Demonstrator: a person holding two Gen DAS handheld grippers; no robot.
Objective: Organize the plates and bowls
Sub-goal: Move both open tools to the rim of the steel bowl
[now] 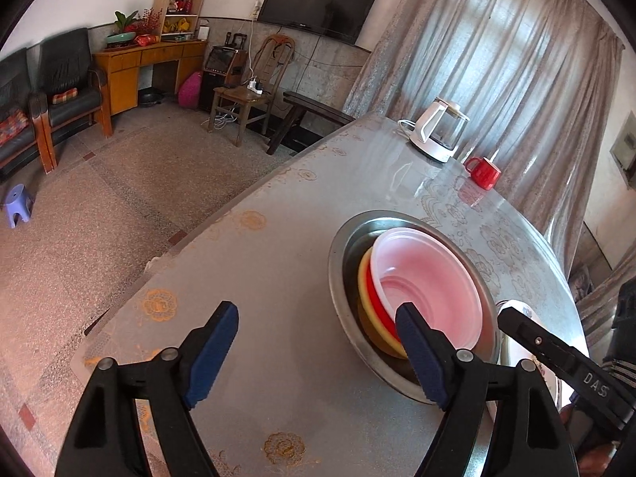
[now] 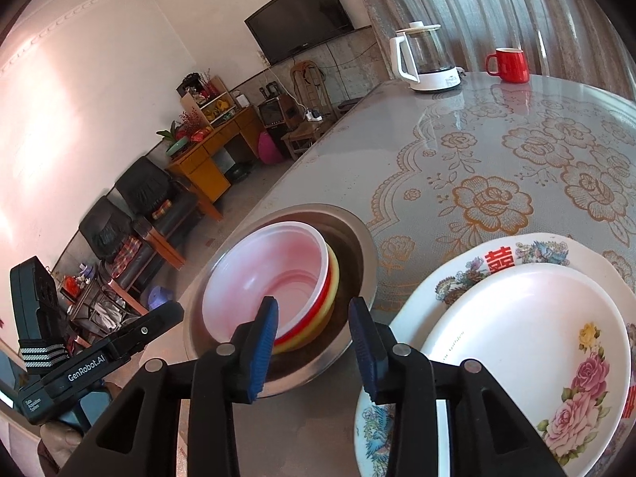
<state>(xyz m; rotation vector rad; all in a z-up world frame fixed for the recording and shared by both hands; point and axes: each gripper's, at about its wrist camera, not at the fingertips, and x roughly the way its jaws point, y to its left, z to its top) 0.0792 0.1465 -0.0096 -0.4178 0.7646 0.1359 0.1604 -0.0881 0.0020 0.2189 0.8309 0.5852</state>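
Three nested bowls fill the left wrist view: a translucent pink plastic bowl (image 1: 431,286) sits in a glossy red bowl (image 1: 379,306), which sits in a yellow bowl (image 1: 367,298), all tilted inside a wide, shallow stainless-steel basin (image 1: 353,310). The basin rests on a round table under a shiny clear cover over a lace-patterned cloth (image 1: 258,278). The left gripper (image 1: 318,351) is released, its ribbed blue pads spread wide and holding nothing, the right pad just over the basin's near rim. Farther back stand a white-and-glass electric kettle (image 1: 437,131) and a red ceramic mug (image 1: 483,173).

In the right wrist view, the right gripper (image 2: 314,348) is also released and empty, its blue pads parted above the basin's near rim beside the nested bowls. To its right, a smooth white plate painted with pink roses (image 2: 528,342) lies stacked on a larger scalloped plate with birds and red characters (image 2: 457,278), just beside the basin.
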